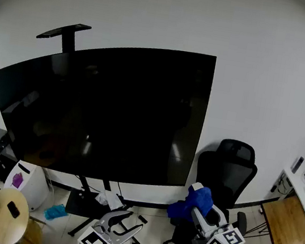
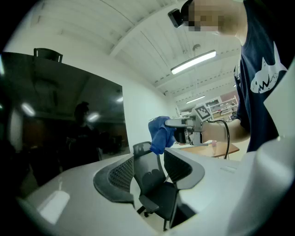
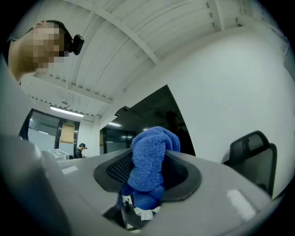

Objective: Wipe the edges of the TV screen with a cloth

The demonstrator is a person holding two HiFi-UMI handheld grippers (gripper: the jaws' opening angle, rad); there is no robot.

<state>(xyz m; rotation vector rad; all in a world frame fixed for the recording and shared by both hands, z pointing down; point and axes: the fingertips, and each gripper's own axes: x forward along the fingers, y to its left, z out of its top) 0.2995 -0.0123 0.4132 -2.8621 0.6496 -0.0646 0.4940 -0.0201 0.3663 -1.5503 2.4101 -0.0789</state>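
- At the lower left of the head view, a round pale wooden stool (image 1: 7,213) and a white boxy appliance (image 1: 27,183) stand on the floor below the screen's left corner, clear of both grippers.
- The large black flat TV screen (image 1: 108,111) fills the middle of the frame on its dark floor stand. No cloth touches any of its edges.
- The left gripper (image 1: 125,224), at the bottom centre, sits low beneath the screen's bottom edge. Its jaws are spread and empty: in the left gripper view only the distant chair shows between them. It looks parked out of the way, leaving the wiping to the other hand.
- The bunched blue microfibre cloth (image 1: 183,209) is just below the screen's lower right corner, apart from the glass. The right gripper (image 1: 199,205) pinches it, with a thick fold bulging past the jaw tips, probably so that soft fabric rather than plastic meets the bezel.
- The gripper tilts slightly upward towards that corner, so the right or bottom edge seems the likeliest starting point.
- A black mesh office chair (image 1: 225,176) stands right behind the cloth hand.
- A brown wooden worktop (image 1: 289,238) sits at the far right.
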